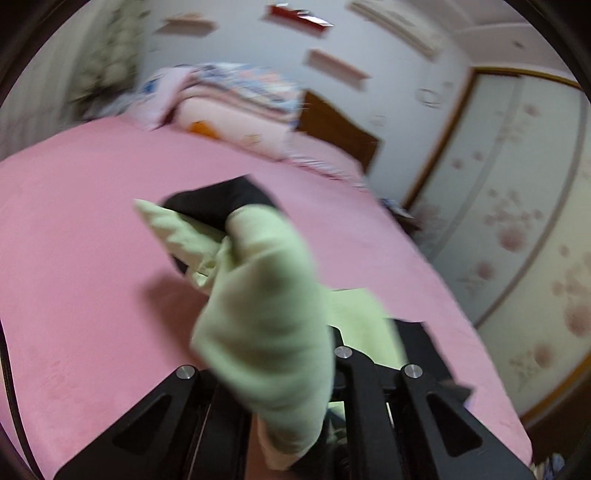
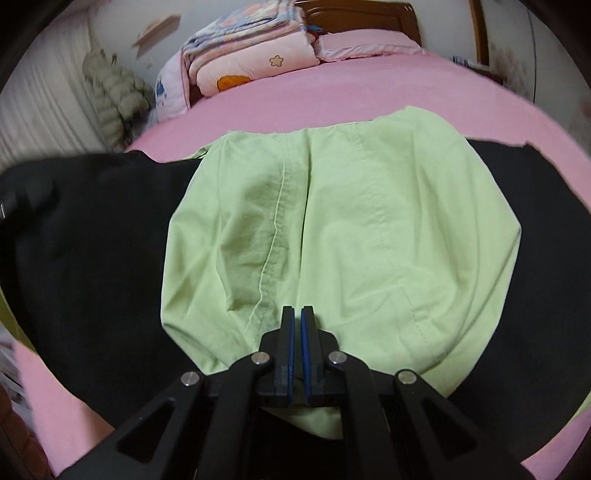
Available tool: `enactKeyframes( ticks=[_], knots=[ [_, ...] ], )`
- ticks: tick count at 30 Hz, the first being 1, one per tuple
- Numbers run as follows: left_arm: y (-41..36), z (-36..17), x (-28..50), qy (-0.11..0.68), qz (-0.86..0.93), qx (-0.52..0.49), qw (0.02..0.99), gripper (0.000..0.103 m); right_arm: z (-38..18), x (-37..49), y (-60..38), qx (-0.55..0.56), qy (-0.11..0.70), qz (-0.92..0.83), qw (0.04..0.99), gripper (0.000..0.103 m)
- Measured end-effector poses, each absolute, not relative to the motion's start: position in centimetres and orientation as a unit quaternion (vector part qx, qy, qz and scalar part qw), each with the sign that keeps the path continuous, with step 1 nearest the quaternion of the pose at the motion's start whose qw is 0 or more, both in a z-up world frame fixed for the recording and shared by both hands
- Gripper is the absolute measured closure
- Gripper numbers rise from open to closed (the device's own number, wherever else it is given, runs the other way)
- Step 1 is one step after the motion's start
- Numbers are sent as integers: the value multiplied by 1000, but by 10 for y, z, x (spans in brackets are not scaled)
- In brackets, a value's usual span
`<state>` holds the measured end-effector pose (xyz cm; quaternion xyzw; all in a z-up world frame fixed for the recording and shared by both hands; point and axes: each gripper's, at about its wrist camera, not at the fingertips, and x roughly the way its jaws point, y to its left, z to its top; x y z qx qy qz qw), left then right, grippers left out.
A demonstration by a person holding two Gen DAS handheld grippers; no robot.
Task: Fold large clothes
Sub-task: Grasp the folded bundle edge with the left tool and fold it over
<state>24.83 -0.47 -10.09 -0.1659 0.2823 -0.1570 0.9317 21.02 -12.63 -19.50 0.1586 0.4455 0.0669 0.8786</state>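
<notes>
A light green garment [image 2: 332,229] lies spread across a black garment [image 2: 92,240] on the pink bed [image 2: 332,96]. My right gripper [image 2: 297,314] hovers over the green cloth's near edge, its blue pads shut with nothing between them. In the left wrist view a bunched part of the green garment [image 1: 266,314] rises off the bed and drapes over my left gripper [image 1: 280,373], hiding its fingers. The cloth hangs from that grip, so the gripper is shut on it. A corner of the black garment [image 1: 221,199] shows behind the fold.
Folded quilts and pillows [image 2: 255,55] are stacked at the head of the bed against a wooden headboard [image 2: 354,18]. A grey padded bundle [image 2: 114,99] stands at the left wall. A wardrobe with floral doors [image 1: 517,221] runs along the bed's right side.
</notes>
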Motion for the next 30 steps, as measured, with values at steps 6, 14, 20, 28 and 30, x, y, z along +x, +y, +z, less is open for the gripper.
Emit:
enactKeyframes(
  ticks=[6, 14, 20, 28, 30],
  knots=[
    [-116, -77, 257, 254, -251, -95, 929, 98, -167, 165, -180, 203, 405, 60, 890, 100],
    [-259, -138, 251, 320, -335, 14, 886, 97, -154, 99, -279, 189, 390, -60, 899, 100],
    [-317, -223, 241, 416, -324, 125, 840, 92, -177, 64, -331, 211, 412, -120, 878, 99],
    [-298, -196, 215, 422, -374, 79, 822, 57, -159, 56, -356, 261, 391, -100, 877, 99],
    [-290, -180, 206, 409, -379, 73, 827, 50, -147, 55, -364, 274, 380, -88, 879, 86]
  ],
)
